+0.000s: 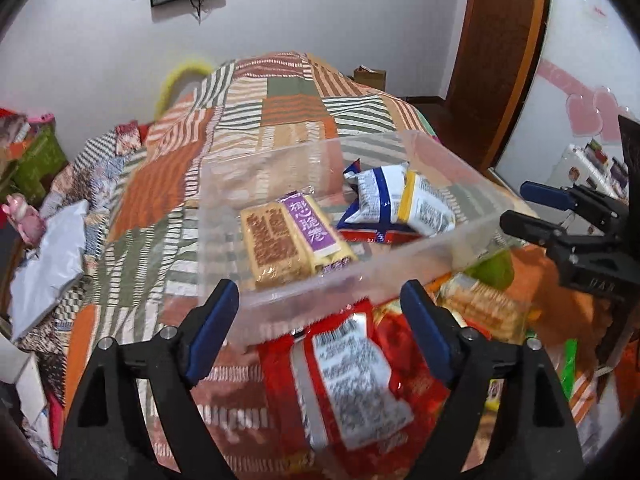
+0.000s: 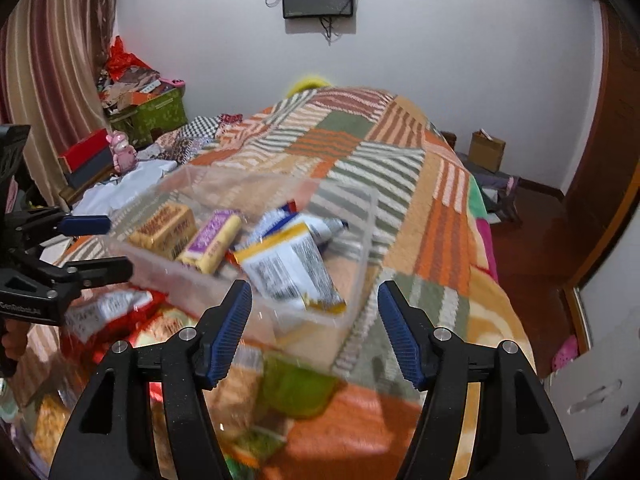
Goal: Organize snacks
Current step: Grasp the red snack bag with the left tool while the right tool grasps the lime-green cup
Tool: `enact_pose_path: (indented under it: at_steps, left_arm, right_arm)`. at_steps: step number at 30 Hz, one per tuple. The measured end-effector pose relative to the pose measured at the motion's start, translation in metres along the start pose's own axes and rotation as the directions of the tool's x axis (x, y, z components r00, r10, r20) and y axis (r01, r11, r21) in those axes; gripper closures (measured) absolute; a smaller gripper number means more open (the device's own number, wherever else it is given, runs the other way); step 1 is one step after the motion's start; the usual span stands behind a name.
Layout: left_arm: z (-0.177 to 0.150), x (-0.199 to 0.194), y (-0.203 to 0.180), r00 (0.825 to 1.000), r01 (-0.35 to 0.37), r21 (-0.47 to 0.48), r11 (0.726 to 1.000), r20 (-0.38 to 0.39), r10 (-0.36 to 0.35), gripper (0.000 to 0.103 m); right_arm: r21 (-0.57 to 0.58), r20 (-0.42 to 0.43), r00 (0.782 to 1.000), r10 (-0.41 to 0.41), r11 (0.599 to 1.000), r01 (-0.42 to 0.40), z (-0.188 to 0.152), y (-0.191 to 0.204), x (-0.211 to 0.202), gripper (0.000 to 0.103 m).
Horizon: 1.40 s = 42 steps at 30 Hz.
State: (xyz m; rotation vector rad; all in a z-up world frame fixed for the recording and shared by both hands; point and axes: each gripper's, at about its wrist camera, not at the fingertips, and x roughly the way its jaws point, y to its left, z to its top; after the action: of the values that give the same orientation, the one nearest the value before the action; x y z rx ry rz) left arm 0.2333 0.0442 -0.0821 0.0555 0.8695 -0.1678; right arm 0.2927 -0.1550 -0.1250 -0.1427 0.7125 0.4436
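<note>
A clear plastic bin (image 1: 360, 276) stands on the patchwork bedspread. Inside it lie a brown biscuit pack (image 1: 272, 244), a purple-labelled wafer pack (image 1: 312, 232), a blue-and-white packet (image 1: 372, 196) and a yellow-edged white packet (image 1: 428, 208). My left gripper (image 1: 320, 320) is open, hovering at the bin's near wall above a red packet (image 1: 348, 376) that lies outside the bin. My right gripper (image 2: 316, 328) is open over the bin's near corner (image 2: 336, 320), with nothing pressed between its pads. Each gripper shows in the other's view: the right gripper (image 1: 524, 210) and the left gripper (image 2: 108, 246).
More loose snacks lie in front of the bin: a green pack (image 2: 296, 388), biscuit packs (image 1: 480, 304) and red wrappers (image 2: 116, 320). The bedspread (image 2: 360, 148) stretches behind the bin. Boxes and a pink toy (image 2: 122, 152) crowd the left side; a wooden door (image 1: 500, 40) stands at right.
</note>
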Motion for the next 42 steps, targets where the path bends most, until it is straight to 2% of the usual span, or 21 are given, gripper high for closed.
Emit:
enact_pose_path:
  at_steps: [7,14,18,22,27,29,31,35,42]
  left_arm:
    - [-0.023,-0.003,-0.002,0.999,-0.004,0.014,1.0,-0.035,0.005,0.016]
    - [-0.041,0.008,0.01,0.995,0.017,-0.043,0.999,-0.094,-0.021,0.016]
    - [-0.049,0.013,0.016,0.994,0.03,-0.075,0.997,-0.102,-0.038,0.013]
    - [-0.06,0.027,0.023,0.987,0.051,-0.114,0.992,-0.147,-0.068,0.012]
    - [-0.064,0.03,0.029,0.983,0.098,-0.174,0.98,-0.137,-0.123,0.014]
    - [-0.065,0.029,0.028,0.983,0.107,-0.178,0.978,-0.125,-0.131,0.02]
    - [-0.066,0.026,0.023,0.986,0.1,-0.162,0.982,-0.114,-0.119,0.024]
    - [-0.066,0.021,0.02,0.987,0.1,-0.157,0.983,-0.109,-0.118,0.03]
    - [-0.07,-0.011,0.009,0.994,0.084,-0.093,0.992,-0.054,-0.09,0.031]
  right_arm:
    - [0.01,-0.049,0.999,0.001,1.0,0.0,-0.023,-0.001,0.003,0.041]
    - [0.032,-0.094,0.995,0.011,0.999,-0.008,-0.033,-0.004,0.018,0.041]
    - [0.058,-0.109,0.993,0.039,0.998,-0.033,-0.036,-0.006,0.023,0.041]
    - [0.075,-0.119,0.991,0.056,0.996,-0.048,-0.038,-0.006,0.026,0.041]
    - [0.121,-0.129,0.987,0.092,0.99,-0.077,-0.041,-0.01,0.029,0.041]
    - [0.14,-0.134,0.985,0.109,0.986,-0.091,-0.042,-0.012,0.031,0.041]
    - [0.152,-0.134,0.981,0.139,0.981,-0.118,-0.043,-0.012,0.031,0.05]
    - [0.137,-0.125,0.985,0.119,0.985,-0.102,-0.043,-0.008,0.028,0.051]
    - [0.119,-0.101,0.991,0.091,0.99,-0.079,-0.044,-0.008,0.014,0.051]
